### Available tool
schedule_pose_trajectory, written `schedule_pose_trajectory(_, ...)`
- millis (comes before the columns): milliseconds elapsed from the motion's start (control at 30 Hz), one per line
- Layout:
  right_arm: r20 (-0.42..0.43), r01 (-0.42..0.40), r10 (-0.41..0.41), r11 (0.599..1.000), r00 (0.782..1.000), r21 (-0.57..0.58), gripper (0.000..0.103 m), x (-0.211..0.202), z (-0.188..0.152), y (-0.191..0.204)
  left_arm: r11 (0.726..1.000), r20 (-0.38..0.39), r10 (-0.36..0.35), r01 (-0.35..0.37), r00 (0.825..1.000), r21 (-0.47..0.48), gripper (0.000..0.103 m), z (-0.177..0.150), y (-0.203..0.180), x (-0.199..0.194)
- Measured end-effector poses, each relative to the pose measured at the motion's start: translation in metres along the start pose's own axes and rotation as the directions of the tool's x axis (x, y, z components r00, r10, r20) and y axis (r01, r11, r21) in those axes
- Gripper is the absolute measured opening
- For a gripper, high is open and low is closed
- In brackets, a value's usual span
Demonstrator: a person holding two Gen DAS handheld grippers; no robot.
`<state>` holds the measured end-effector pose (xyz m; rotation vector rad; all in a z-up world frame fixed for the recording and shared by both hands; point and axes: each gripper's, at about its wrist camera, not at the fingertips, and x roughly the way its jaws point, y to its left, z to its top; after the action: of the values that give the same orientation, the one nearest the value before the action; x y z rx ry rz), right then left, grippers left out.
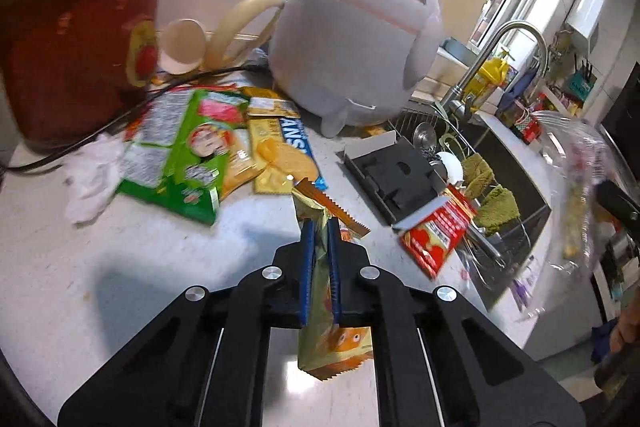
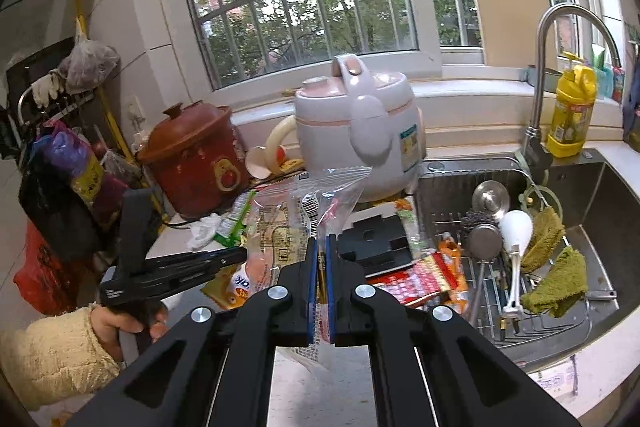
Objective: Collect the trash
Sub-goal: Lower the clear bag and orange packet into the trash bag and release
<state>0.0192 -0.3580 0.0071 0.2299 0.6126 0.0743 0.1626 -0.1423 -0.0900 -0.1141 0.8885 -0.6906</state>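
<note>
My left gripper (image 1: 320,233) is shut on a gold and orange snack wrapper (image 1: 330,347) with saw-tooth ends, lifted off the white counter (image 1: 140,267). The wrapper sticks out above and below the blue pads. My right gripper (image 2: 321,247) is shut on the rim of a clear plastic zip bag (image 2: 288,215) holding some wrappers. In the right wrist view the left gripper (image 2: 240,254) reaches in from the left, held by a hand in a cream sleeve. On the counter lie a green packet (image 1: 180,155), a yellow cracker packet (image 1: 280,155), a crumpled tissue (image 1: 92,179) and a red packet (image 1: 436,231).
A brown clay pot (image 1: 76,31) and a pale pink rice cooker (image 1: 352,39) stand at the back, with a black cable between them. An open black box (image 1: 396,175) lies near the sink (image 2: 600,195), which holds a rack, utensils and green cloths. A faucet (image 2: 540,67) rises behind it.
</note>
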Motion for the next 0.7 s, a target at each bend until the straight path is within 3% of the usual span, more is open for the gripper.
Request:
schedule_pose_trajectory(233,-0.010,-0.067,0.067,0.996,0.998,-0.052,0.004,-0.021,-0.009,0.032,1.000,0.038,-0.005,0.004,0.999,0.024,0.006,-0.032,0.005,-0.082)
schedule_pose_trajectory(400,-0.100,-0.133,0.120,0.983,0.988,-0.130,0.004,-0.060,-0.043,0.068,0.997,-0.002,-0.004,0.004,1.000,0.080,0.006,-0.088,0.003,-0.159)
schedule_pose_trajectory(567,-0.258,-0.165,0.128,0.978,0.958,-0.130,0.004,-0.089,-0.105,0.097,0.997,-0.125,0.021,-0.011,0.992,0.076,0.006,-0.170,0.001,-0.211)
schedule_pose_trajectory(700,-0.385,-0.172,0.132,0.982,0.913,-0.072,0.004,-0.085,-0.162,0.108,1.000,-0.214,0.021,-0.019,0.977,0.014,0.006,-0.223,0.005,-0.211)
